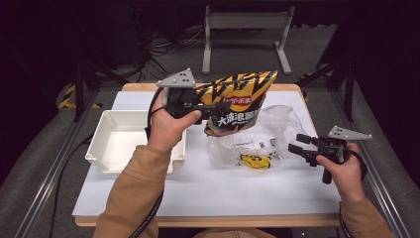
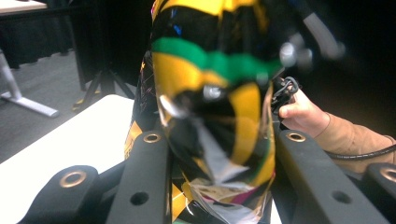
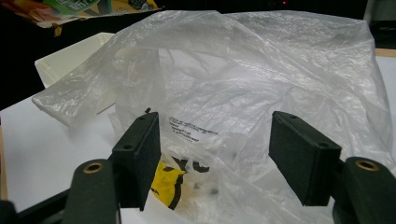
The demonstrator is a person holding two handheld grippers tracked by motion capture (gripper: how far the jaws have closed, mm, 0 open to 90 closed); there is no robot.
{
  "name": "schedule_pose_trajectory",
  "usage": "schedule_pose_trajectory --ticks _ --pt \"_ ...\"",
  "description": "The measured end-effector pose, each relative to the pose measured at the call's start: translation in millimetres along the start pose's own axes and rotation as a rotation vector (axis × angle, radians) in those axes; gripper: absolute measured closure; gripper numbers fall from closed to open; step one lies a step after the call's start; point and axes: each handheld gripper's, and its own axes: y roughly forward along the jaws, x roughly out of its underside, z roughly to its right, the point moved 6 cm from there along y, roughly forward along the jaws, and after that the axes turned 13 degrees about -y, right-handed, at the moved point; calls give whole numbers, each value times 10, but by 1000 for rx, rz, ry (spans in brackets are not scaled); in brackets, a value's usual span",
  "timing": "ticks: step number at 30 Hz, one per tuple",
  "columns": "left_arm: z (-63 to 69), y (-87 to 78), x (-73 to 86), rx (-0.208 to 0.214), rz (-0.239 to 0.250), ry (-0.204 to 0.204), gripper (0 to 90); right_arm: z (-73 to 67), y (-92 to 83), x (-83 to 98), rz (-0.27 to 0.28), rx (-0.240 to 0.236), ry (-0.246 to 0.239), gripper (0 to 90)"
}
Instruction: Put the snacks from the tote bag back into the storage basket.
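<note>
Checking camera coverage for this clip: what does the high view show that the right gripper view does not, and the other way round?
High view alone: the left tool shut on the chip bag's side and holding it above the table, with both forearms coming in from below.

Right gripper view alone: a close look between the right tool's open jaws, with small black print legible on the clear plastic bag just ahead of them.

Both: the clear plastic bag with its yellow and black mark, the white bin, the white table and the chip bag.

The chip bag is blurred and cut off at the top edge.
</note>
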Motion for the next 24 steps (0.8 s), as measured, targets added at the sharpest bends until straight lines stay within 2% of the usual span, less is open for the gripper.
schedule_pose_trajectory --ticks 7,19,24 --pt "-88 -227 44 -37 0 -3 679 -7 68 -3 -7 -15 -5 347" --pt "-232 -582 69 -95 32 -20 678 -9 55 0 -9 -9 0 345" --pt "-277 -710 84 -119 44 -13 678 -9 53 -1 -8 -10 -1 344"
